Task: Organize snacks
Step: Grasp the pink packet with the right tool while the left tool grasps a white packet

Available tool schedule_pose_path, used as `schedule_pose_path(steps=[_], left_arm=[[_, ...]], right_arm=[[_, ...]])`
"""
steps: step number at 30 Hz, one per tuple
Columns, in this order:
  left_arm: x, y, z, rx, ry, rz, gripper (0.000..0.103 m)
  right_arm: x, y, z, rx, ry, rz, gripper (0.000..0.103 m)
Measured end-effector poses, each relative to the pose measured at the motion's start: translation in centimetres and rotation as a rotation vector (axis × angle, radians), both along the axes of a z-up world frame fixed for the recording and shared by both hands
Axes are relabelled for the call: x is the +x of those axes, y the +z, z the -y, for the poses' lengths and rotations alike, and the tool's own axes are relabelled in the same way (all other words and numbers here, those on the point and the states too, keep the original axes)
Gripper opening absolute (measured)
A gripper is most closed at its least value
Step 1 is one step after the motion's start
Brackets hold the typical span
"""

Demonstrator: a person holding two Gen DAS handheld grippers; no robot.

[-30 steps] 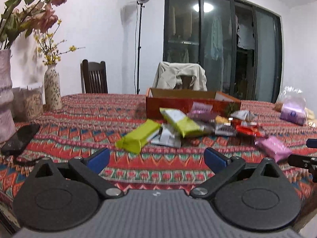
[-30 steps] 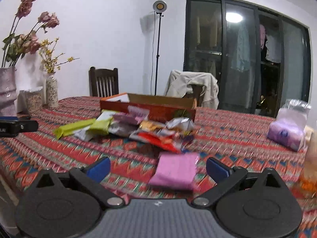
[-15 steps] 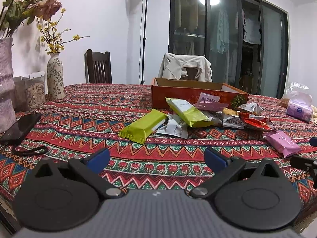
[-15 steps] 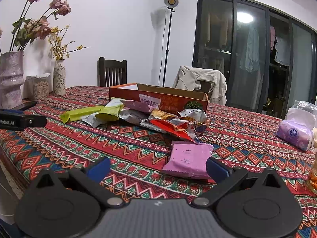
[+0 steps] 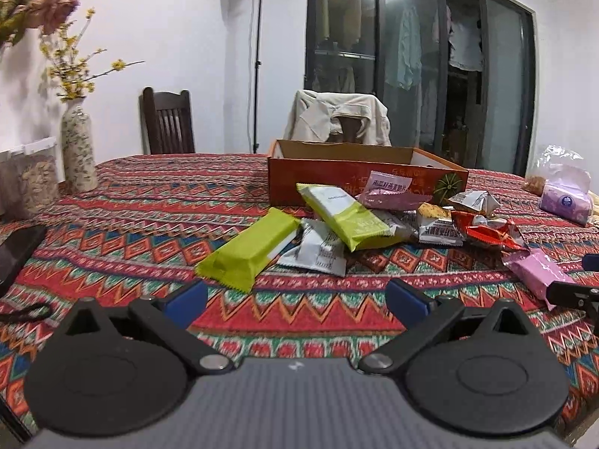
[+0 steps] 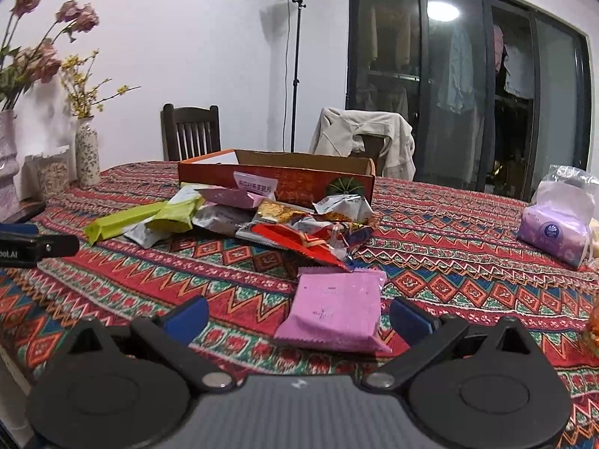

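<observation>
Both pairs of fingers stood wide and empty — your right gripper (image 6: 297, 316) sat nearest the pink packet (image 6: 335, 312), lying lengthwise just ahead between its tips. Beyond the packet lay the snack pile (image 6: 284, 220), then the orange box (image 6: 277, 177).

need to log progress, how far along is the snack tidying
Nothing looks done: the part of the orange box in view holds no snacks, and the pile lies on the tablecloth in front of it. In hand: nothing. Left gripper is open before a green bar; right gripper is open around the pink packet. Every packet is left.
</observation>
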State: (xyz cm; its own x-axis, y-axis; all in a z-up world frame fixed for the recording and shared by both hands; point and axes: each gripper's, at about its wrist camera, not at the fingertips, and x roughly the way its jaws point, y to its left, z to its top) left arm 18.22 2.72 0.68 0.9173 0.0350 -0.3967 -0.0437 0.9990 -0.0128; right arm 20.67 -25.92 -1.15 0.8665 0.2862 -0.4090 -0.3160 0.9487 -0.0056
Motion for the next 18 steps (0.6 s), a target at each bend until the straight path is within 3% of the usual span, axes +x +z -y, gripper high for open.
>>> schedule_pose_path(steps=[5, 8, 10, 13, 18], left_arm=[[2.9, 0.4, 0.1, 0.029, -0.018, 0.001, 0.102], [5.2, 0.5, 0.0, 0.045, -0.029, -0.029, 0.088], [6.7, 0.3, 0.0, 0.046, -0.047, -0.064, 0.073], [9.0, -0.1, -0.2, 0.004, -0.096, -0.143, 0.062], [11.8, -0.7, -0.1, 0.006, -0.095, -0.211, 0.062]], right_arm=[[2.1, 0.5, -0.5, 0.011, 0.000, -0.002, 0.101], [3.5, 0.7, -0.9, 0.009, -0.003, -0.008, 0.100], [4.3, 0.7, -1.0, 0.001, -0.008, -0.017, 0.099], [5.2, 0.3, -1.1, -0.010, -0.006, -0.052, 0.090], [6.2, -0.4, -0.4, -0.020, -0.032, -0.101, 0.084]])
